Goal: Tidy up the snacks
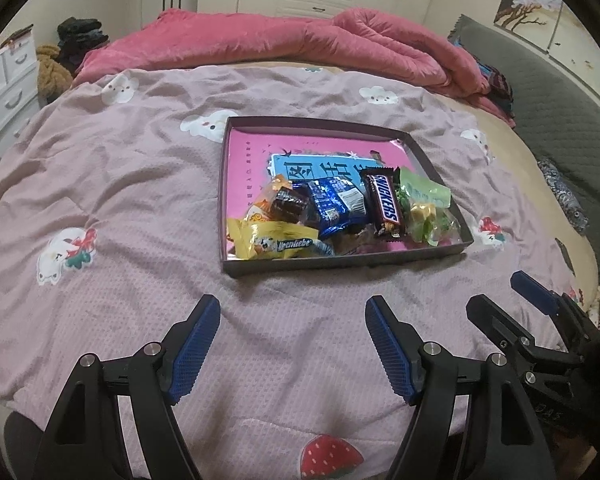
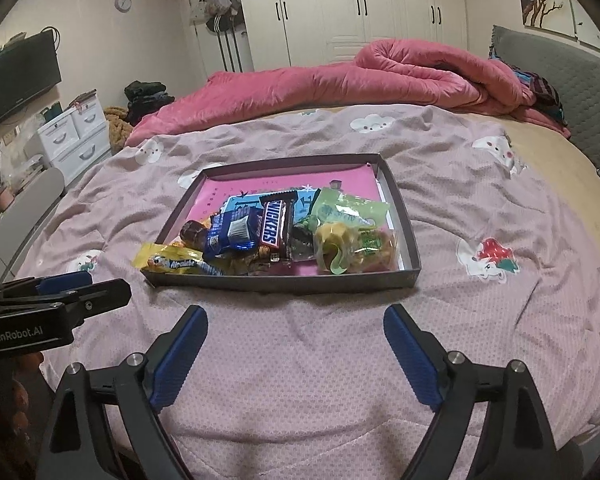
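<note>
Pink cloth with little cloud and strawberry pictures covers the bed [image 1: 140, 184], and we see a flat dark box [image 1: 340, 261] lying on it. The box has a pink bottom, and the snacks are heaped at its near end.

We can pick out a Snickers bar [image 1: 385, 205] lying on top of the heap. Just beside it, on its left, is a blue packet [image 1: 332, 204]. A yellow candy pack [image 1: 272, 242] lies at the near left corner, and in the right wrist view its end pokes out over the wall of the box. A clear bag with green and yellow sweets [image 1: 428, 208] sits at the right side, touching the Snickers bar. A small brown sweet [image 1: 286, 202] sits left of the blue packet.

Our left tongs [image 1: 292, 344] hang over the bed just in front of the box. They are spread wide and hold nothing. Our right tongs [image 2: 296, 356] are near them, on the right side, also in front of the box. They are wide apart too, with only the bed cloth between the blue pads.

A rolled red blanket [image 2: 380, 72] lies at the far side of the bed.
</note>
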{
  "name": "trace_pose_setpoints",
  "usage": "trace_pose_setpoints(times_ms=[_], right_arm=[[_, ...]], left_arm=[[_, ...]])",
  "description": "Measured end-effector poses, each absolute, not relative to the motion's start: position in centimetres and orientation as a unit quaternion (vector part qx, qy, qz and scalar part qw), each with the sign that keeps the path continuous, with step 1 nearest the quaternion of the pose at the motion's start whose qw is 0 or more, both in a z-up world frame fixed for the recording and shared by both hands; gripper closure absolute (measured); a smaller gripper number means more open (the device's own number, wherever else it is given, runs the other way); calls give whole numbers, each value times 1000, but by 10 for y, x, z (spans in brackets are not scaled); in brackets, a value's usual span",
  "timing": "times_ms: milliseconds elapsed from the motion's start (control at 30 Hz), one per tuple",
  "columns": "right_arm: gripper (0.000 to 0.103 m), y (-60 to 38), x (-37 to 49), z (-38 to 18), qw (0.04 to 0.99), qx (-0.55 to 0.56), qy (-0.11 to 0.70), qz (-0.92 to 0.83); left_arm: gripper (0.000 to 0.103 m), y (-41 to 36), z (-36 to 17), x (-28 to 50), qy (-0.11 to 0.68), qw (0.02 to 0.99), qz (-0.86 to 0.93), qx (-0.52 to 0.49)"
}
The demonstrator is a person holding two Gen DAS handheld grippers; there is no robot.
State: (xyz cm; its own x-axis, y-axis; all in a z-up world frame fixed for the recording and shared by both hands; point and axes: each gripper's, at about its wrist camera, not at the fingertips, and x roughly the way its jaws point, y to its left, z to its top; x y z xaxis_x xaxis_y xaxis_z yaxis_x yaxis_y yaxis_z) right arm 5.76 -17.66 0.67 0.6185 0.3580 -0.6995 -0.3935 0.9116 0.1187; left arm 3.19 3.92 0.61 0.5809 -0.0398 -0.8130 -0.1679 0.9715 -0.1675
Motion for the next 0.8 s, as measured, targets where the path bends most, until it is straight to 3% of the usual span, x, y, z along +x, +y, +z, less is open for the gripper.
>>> trace_pose_setpoints(times_ms=[800], right_arm=[[11,-182,58,4,899,-20,387,204]], left_arm=[[26,28,0,21,469,876,37,-103]])
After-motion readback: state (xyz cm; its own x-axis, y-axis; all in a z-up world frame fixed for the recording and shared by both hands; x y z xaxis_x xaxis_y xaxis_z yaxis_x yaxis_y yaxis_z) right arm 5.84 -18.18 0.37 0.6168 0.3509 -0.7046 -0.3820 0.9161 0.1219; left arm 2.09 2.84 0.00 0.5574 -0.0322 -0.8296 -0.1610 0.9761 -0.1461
